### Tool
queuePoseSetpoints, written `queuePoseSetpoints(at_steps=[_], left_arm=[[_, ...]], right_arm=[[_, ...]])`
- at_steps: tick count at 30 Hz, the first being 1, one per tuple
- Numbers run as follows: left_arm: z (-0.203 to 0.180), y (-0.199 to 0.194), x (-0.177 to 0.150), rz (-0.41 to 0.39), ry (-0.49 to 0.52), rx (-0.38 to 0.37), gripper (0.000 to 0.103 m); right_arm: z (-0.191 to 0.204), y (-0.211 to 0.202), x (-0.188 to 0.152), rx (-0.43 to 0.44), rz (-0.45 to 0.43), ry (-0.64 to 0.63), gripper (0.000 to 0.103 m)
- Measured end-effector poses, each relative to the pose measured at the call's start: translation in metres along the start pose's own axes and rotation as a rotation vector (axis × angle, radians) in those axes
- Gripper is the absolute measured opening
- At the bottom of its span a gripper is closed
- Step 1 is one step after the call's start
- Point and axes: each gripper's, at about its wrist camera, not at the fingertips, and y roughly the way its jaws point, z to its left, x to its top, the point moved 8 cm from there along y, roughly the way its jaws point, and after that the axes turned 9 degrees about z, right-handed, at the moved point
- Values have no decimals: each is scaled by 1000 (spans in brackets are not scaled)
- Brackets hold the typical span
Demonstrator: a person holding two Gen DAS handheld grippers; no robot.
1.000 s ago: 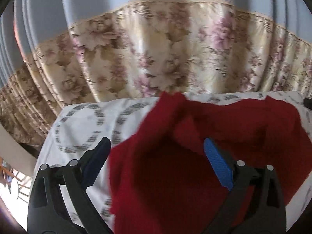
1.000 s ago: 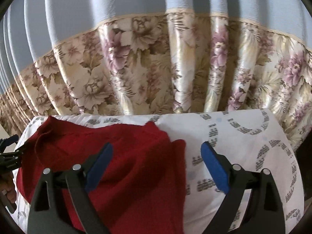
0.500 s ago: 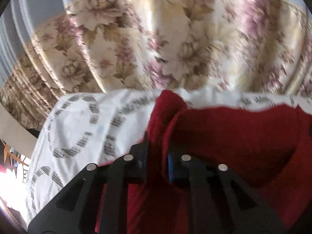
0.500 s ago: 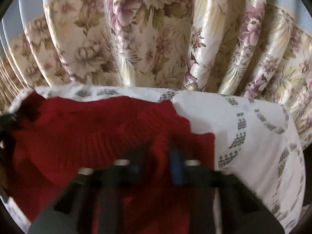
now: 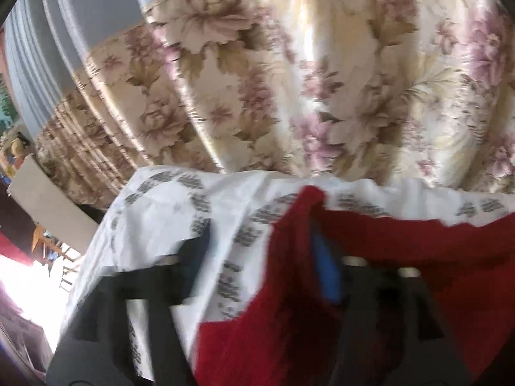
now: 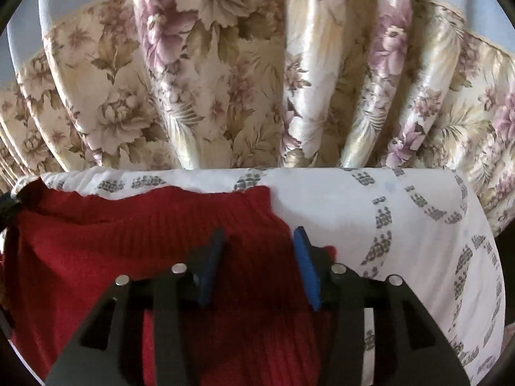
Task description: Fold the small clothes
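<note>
Red knit (image 6: 112,251) lies on the patterned sheet (image 6: 370,212), both hand-held grippers, left (image 5: 260,257) and right (image 6: 257,257), opening off its far edge, so that fold looks placed; next, regrip for another fold.

Right tool (image 6: 259,241) jaws opening over red knit garment (image 6: 128,244), patterned white sheet (image 6: 370,212) beneath, floral curtain (image 6: 244,80) behind.

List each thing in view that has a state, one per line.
red knit garment: lying rumpled on the cloth, far edge folded over, not yet neatly folded.
white patterned cloth: spread over the surface, partly covered by the garment.
left tool: opening, garment edge between its pads, not pinched.
right tool: opening, garment between its pads, not pinched.
floral curtain: hanging in pleats.
</note>
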Motion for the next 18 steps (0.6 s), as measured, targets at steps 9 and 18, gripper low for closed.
queuePoseSetpoints(at_steps=[9,18], left_arm=[[55,-47,-20,-68,-51,-125,100],[16,-68,-56,-83,20,-211,100]], right_arm=[[-35,-67,-12,28,-130,25,67],[12,-31,21,45,-60,-66,68]])
